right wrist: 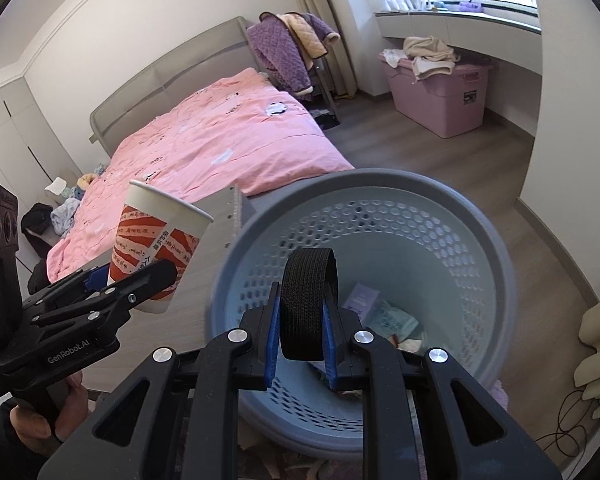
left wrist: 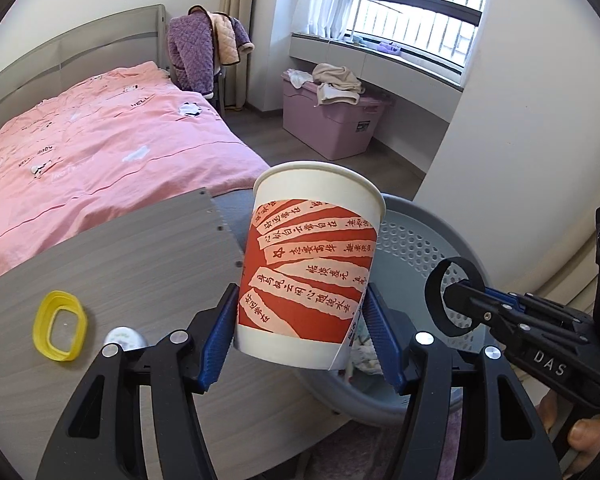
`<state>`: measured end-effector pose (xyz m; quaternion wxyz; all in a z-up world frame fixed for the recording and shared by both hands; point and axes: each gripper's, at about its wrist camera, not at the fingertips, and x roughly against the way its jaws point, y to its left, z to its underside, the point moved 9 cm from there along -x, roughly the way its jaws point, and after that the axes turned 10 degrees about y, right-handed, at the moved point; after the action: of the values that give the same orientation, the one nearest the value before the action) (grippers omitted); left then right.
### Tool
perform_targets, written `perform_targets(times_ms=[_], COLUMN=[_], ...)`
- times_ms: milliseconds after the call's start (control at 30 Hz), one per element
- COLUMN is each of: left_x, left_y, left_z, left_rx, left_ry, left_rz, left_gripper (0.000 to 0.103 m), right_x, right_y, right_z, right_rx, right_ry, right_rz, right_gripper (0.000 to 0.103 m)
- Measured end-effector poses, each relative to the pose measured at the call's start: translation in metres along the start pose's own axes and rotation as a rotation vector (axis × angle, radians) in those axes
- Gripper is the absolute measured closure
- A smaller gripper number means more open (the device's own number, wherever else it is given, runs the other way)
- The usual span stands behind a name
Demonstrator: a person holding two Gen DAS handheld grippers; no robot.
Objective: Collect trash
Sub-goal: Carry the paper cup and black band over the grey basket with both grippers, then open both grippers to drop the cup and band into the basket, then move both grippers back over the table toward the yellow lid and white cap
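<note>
My left gripper [left wrist: 300, 320] is shut on a red-and-white paper cup [left wrist: 312, 256], held upright in the air at the table's right edge, beside the grey-blue trash basket [left wrist: 416, 216]. The cup also shows in the right wrist view [right wrist: 156, 248]. My right gripper [right wrist: 300, 320] is shut on a black strap ring [right wrist: 306, 304] and holds it over the basket's opening [right wrist: 496, 248]. The ring also shows in the left wrist view [left wrist: 456, 296]. Paper scraps [right wrist: 392, 320] lie at the basket's bottom.
A yellow cap [left wrist: 60, 324] and a small white lid [left wrist: 124, 338] lie on the grey wooden table [left wrist: 140, 264]. A bed with a pink cover [left wrist: 100, 148] stands behind. A pink storage box [left wrist: 332, 120] with clothes sits by the window.
</note>
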<state>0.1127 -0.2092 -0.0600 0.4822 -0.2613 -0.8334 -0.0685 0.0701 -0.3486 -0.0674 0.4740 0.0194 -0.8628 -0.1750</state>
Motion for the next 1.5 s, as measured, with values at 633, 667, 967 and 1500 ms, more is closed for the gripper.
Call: perform_targets(times_ms=[633,667,967,1500], left_x=[-0.044,-0.043,-0.041,-0.022], left_y=[-0.05,-0.05,-0.044,-0.012], left_z=[0.004,0.003,0.002,-0.003], left_rx=[-0.043,-0.045,-0.035,0.052], left_ry=[0.099,0.096,0.086,0.039], left_rz=[-0.012,-0.014,-0.029,-0.057], left_gripper=[0.043,0.043,0.038,0.038], right_x=[-0.015,-0.014,-0.004,-0.032], right_y=[-0.05,-0.051,-0.055,-0.049], right_z=[0.005,0.003,0.004,0.006], right_rx=[-0.008,-0.007,-0.014,0.024], right_ry=[0.047,0.043,0.011,0.24], right_rz=[0.021,0.024,0.038,0.044], right_gripper=[0.082,0.082,0.055,0.028])
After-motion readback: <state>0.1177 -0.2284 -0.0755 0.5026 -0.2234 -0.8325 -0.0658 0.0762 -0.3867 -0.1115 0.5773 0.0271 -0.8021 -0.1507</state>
